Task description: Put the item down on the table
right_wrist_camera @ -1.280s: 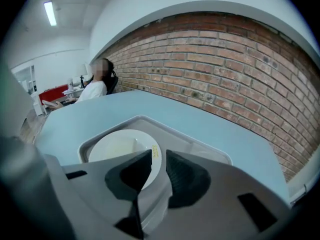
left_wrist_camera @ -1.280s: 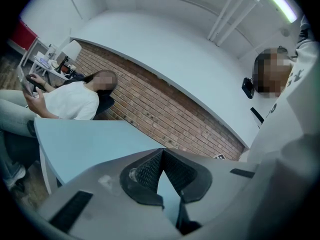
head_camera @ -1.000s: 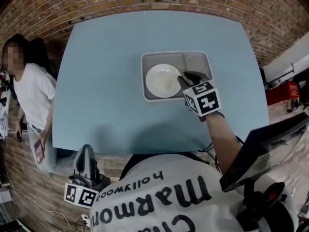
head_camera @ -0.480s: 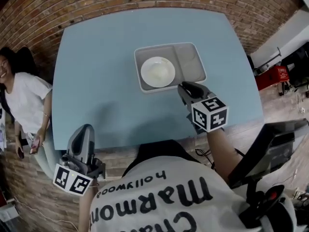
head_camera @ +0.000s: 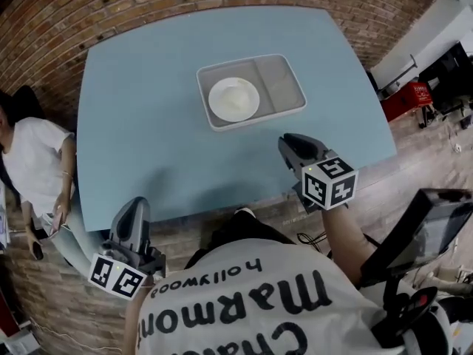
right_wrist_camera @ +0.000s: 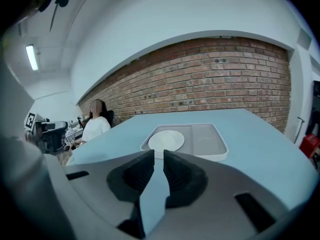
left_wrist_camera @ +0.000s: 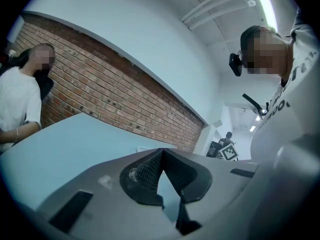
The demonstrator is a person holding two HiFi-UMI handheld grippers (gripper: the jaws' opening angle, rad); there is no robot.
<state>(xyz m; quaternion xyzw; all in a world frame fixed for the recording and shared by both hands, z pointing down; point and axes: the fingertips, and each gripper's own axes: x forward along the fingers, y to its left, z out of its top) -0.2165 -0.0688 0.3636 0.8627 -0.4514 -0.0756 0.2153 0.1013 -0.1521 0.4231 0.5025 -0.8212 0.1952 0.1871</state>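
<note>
A grey tray (head_camera: 284,87) lies flat on the blue table (head_camera: 148,117), with a white plate (head_camera: 233,99) in its left compartment. My right gripper (head_camera: 287,143) hovers near the table's front edge, well short of the tray and touching nothing. Its jaws stand a narrow gap apart with nothing between them. In the right gripper view the tray (right_wrist_camera: 210,140) and plate (right_wrist_camera: 166,140) sit ahead of the right gripper (right_wrist_camera: 158,155). My left gripper (head_camera: 133,214) hangs off the table's front left corner. In its own view the left gripper (left_wrist_camera: 161,152) is shut and holds nothing.
A brick wall (head_camera: 148,9) runs behind the table. A person in a white shirt (head_camera: 33,157) sits at the table's left side. A red object (head_camera: 416,95) and dark equipment (head_camera: 421,242) stand on the floor to the right.
My right gripper has drawn back from the tray's front rim toward the table's near edge, leaving tray and plate on the table. The left gripper has stayed low at the front left.
</note>
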